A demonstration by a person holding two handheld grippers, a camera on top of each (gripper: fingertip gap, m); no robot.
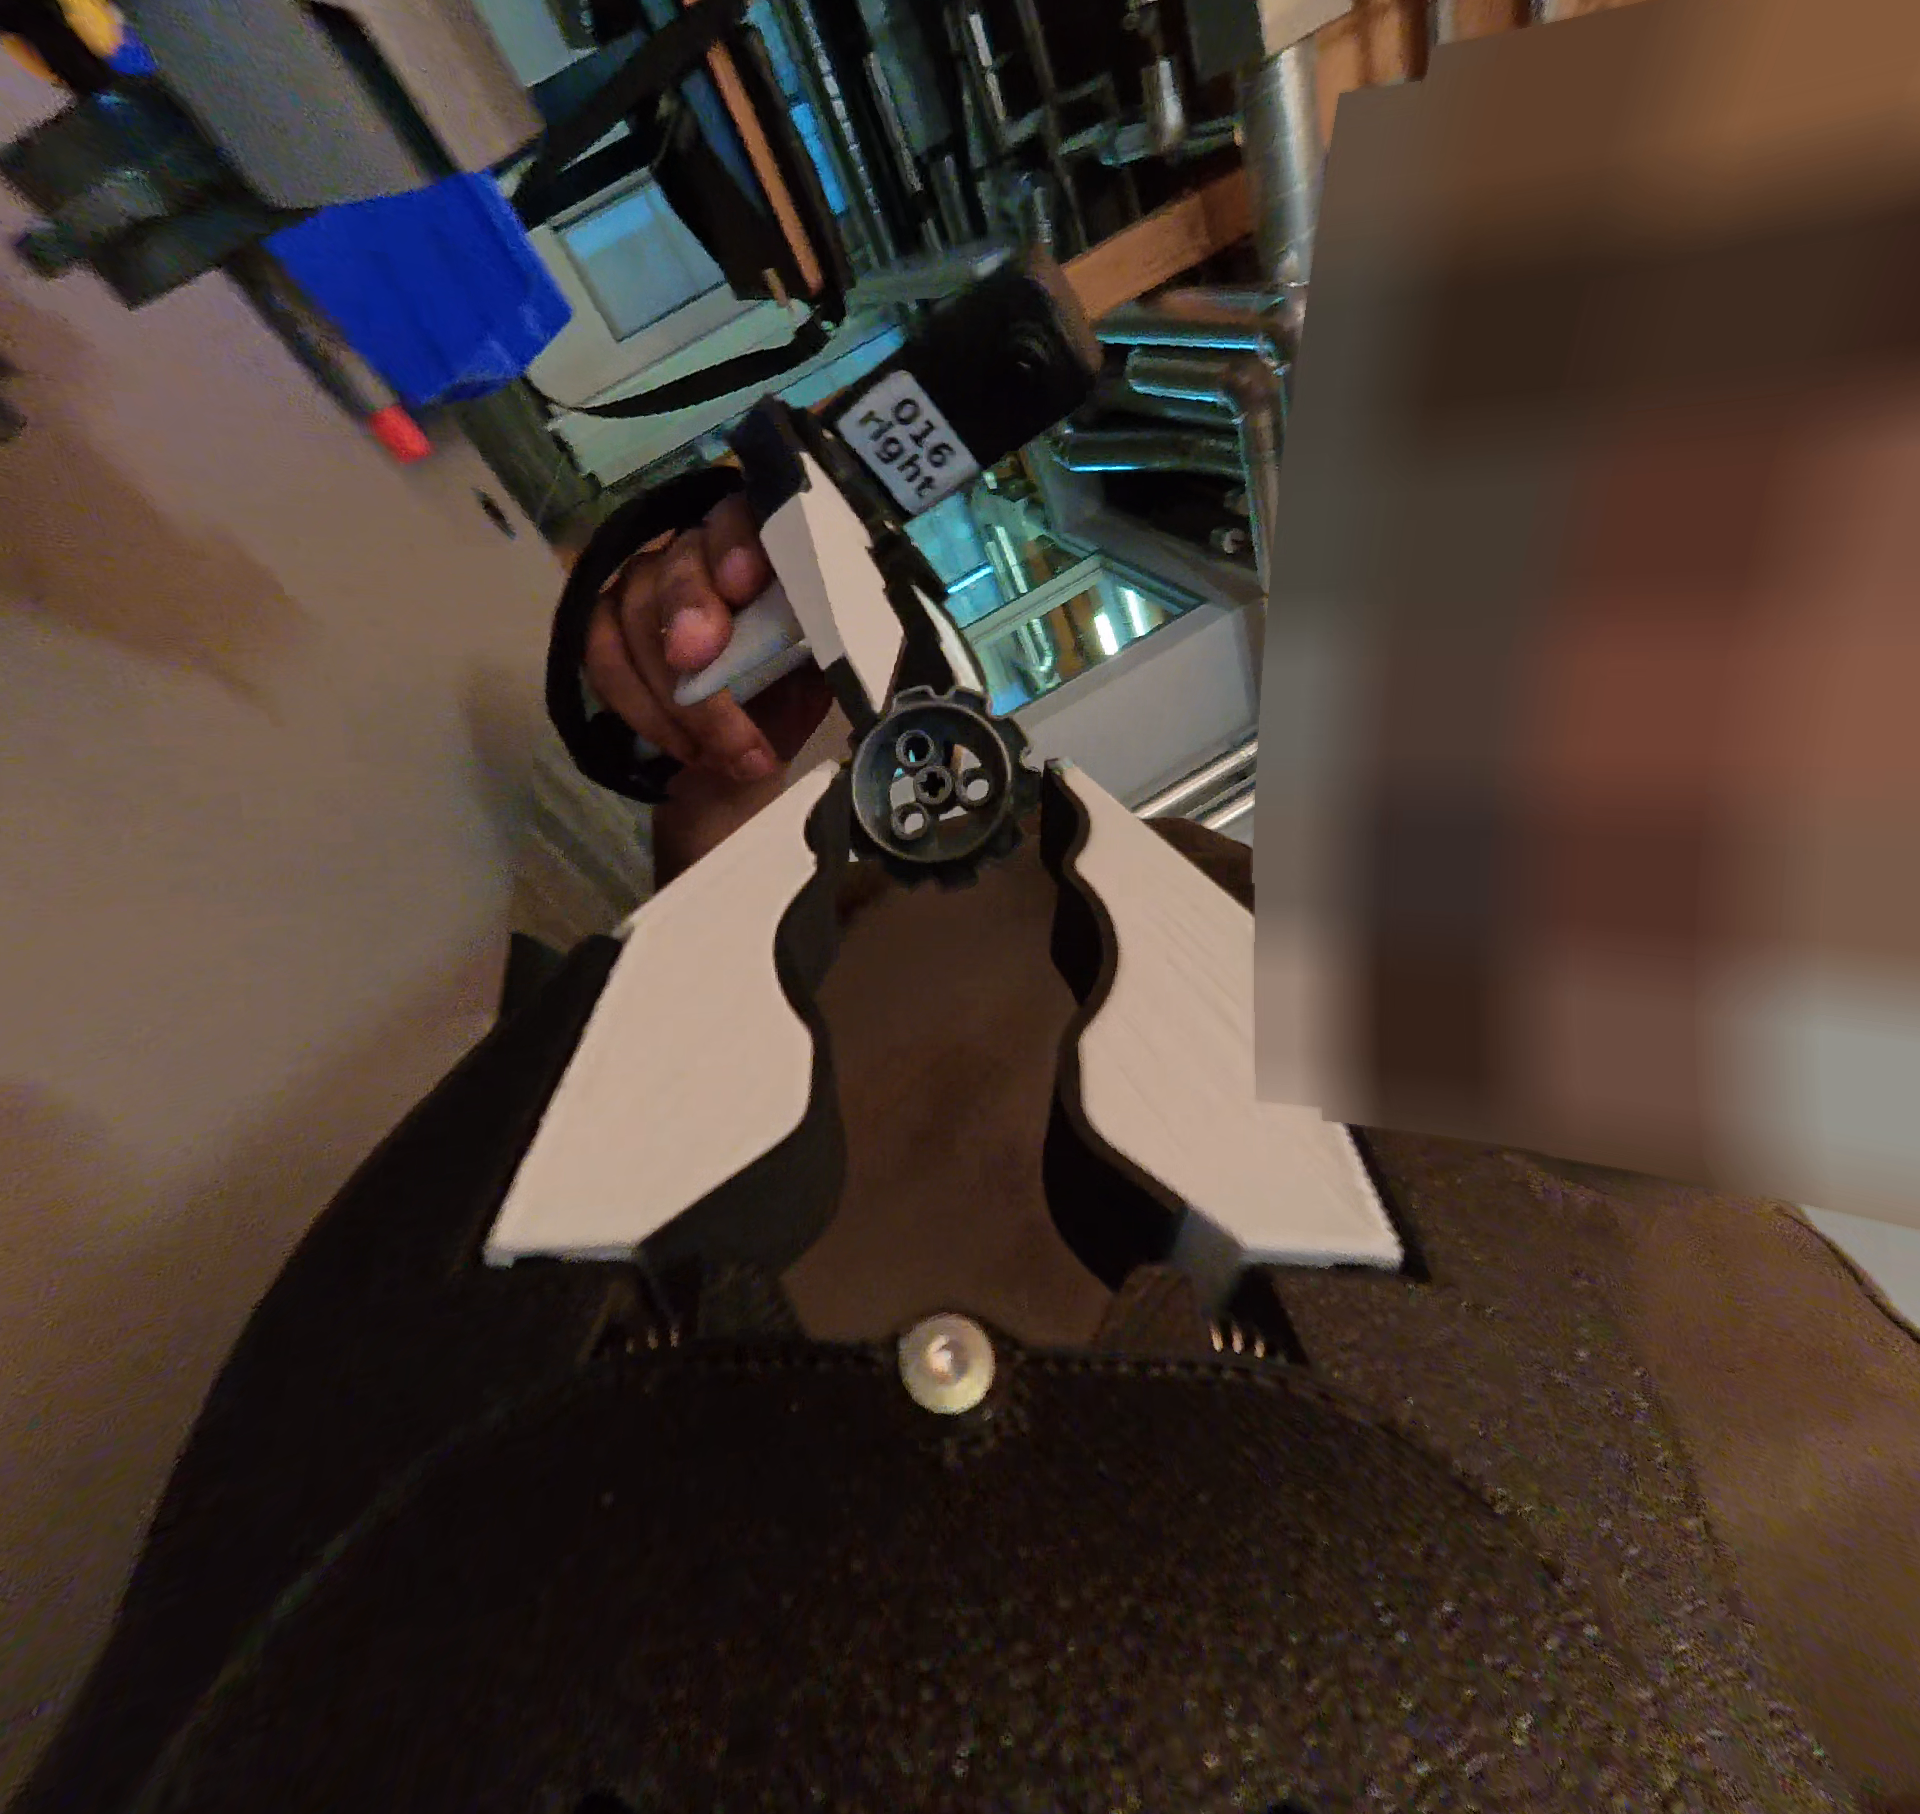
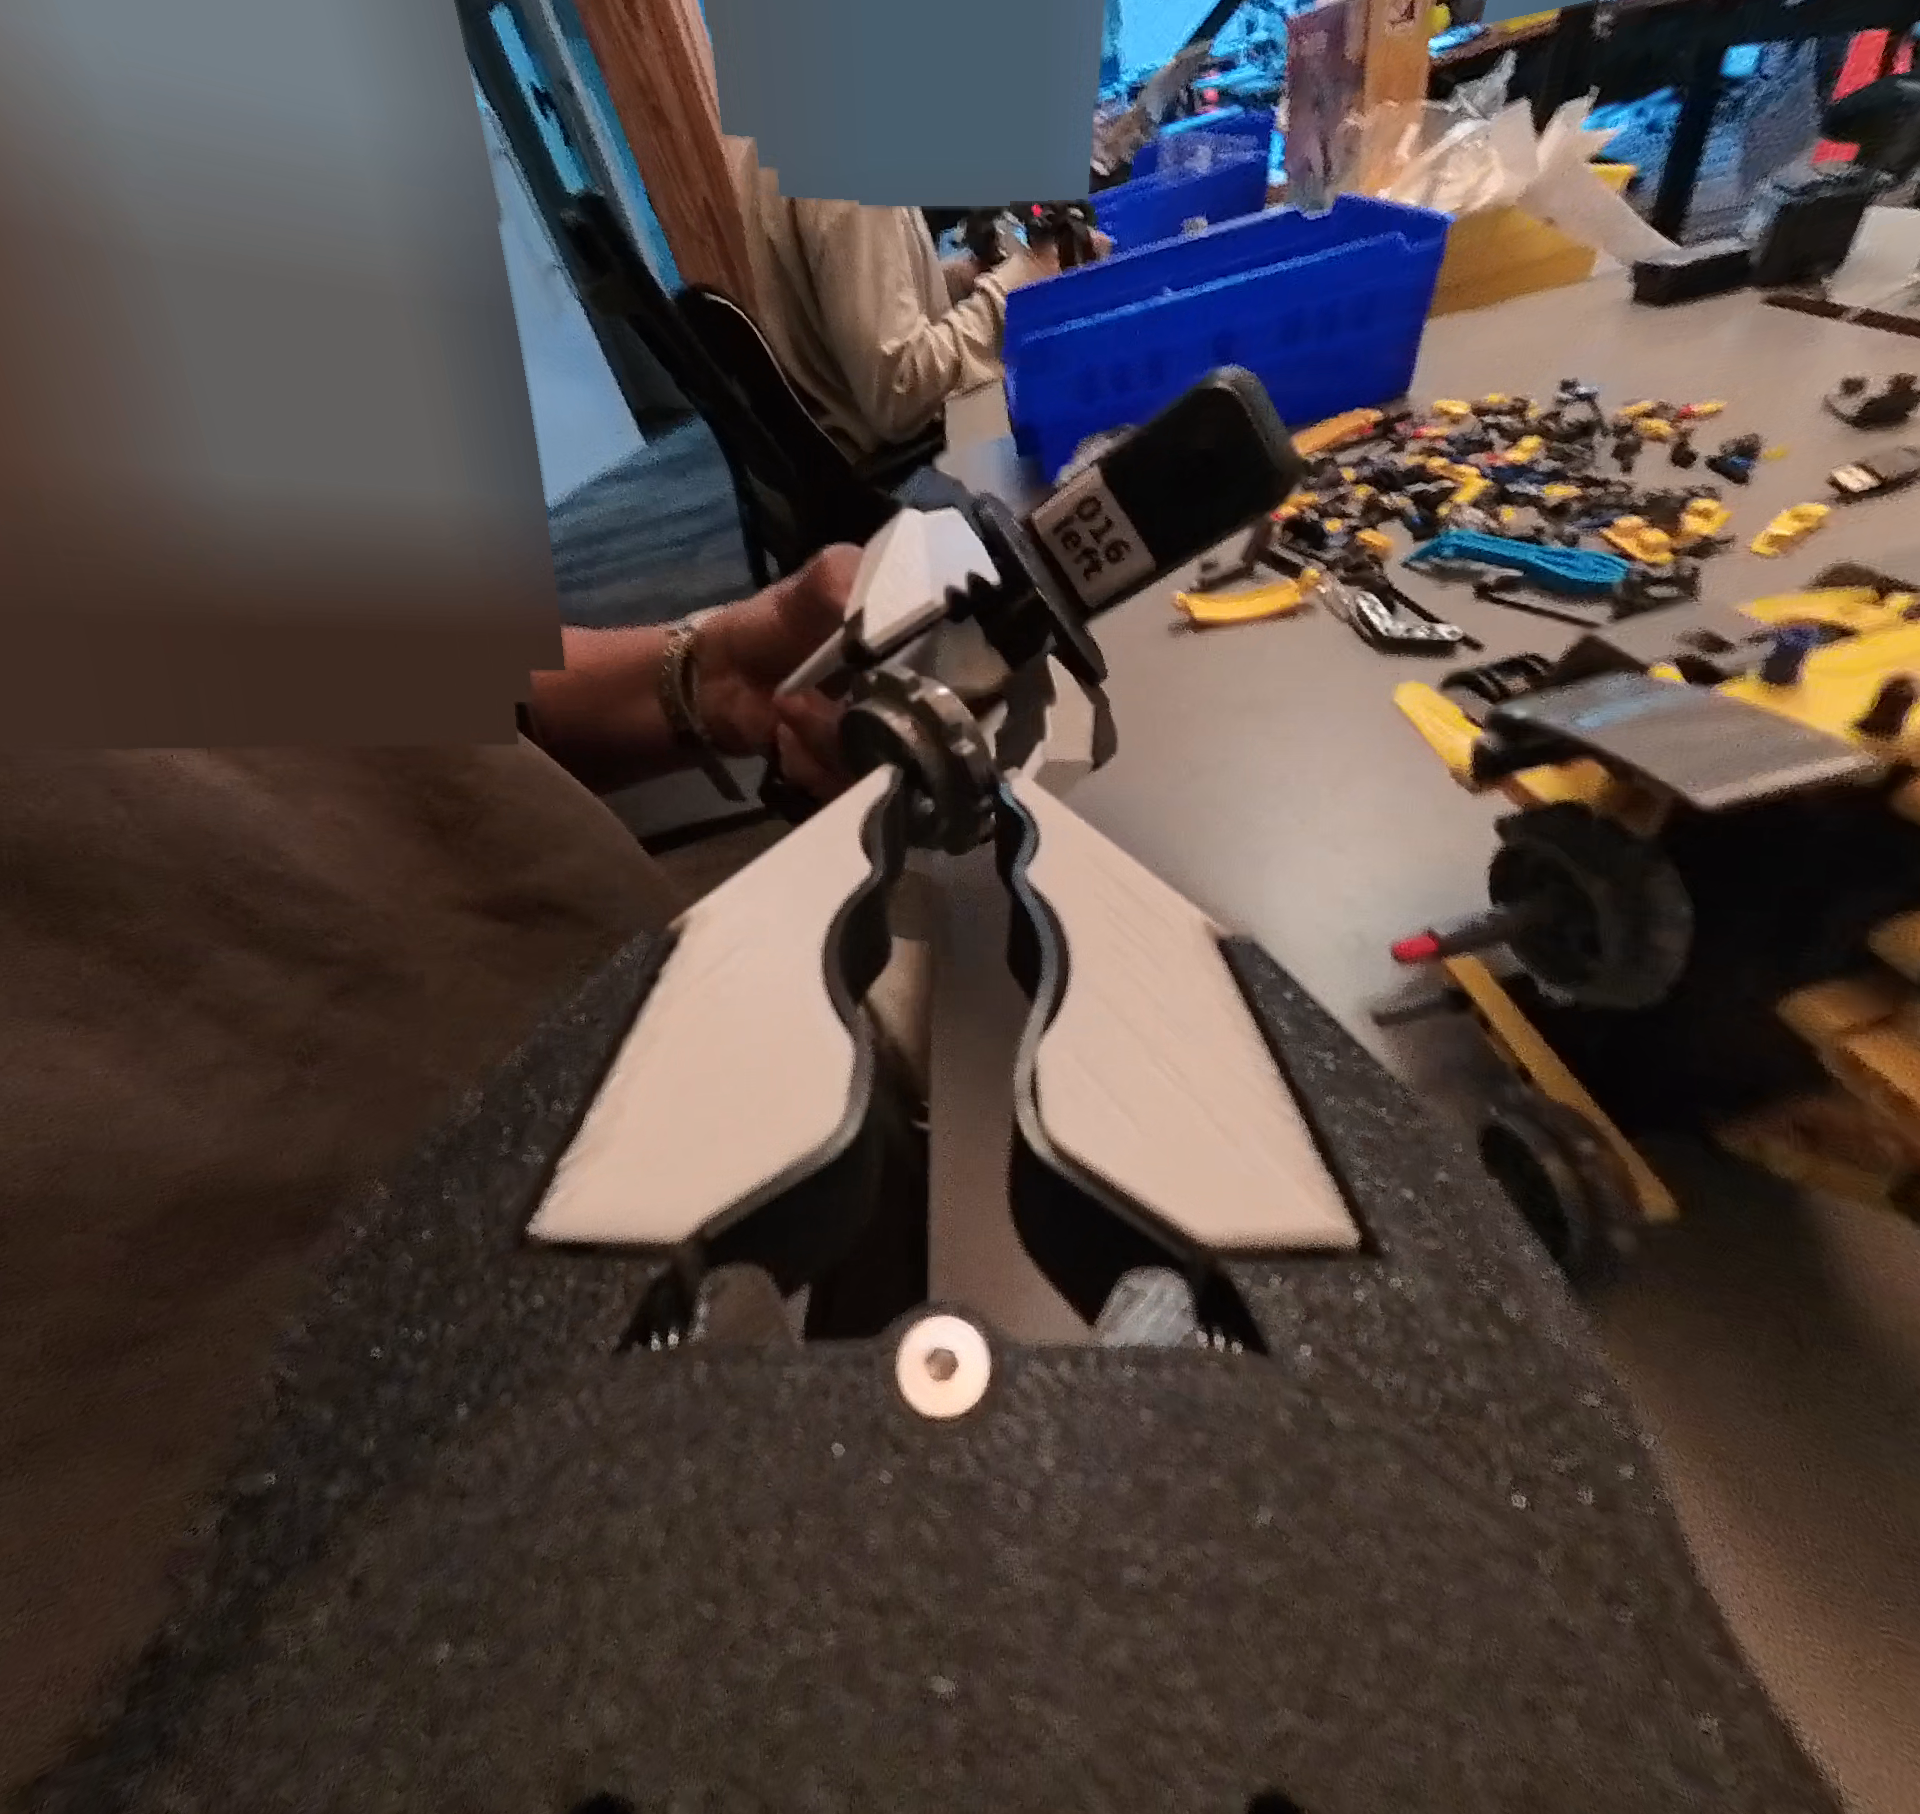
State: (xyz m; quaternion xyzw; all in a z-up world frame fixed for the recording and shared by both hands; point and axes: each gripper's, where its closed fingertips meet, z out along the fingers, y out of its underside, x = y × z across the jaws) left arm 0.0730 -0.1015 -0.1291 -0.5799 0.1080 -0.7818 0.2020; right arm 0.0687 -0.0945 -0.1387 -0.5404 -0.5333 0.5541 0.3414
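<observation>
Gripping 1 dark toothed wheel (image 1: pixel 932 788): left gripper (image 1: pixel 935 777), right gripper (image 2: pixel 940 777).

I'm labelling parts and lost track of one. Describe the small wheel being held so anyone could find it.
Above the grey table, both tools meet tip to tip. Pinched between them is a dark round wheel hub with a notched rim and small holes, unlike the yellow pieces scattered behind.

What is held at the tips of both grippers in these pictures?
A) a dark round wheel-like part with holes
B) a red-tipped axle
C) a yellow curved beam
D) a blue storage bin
A: in the left wrist view the dark round part with holes sits between the tips of the left gripper, and the right wrist view shows the right gripper closed on the same part from the other side.
</observation>
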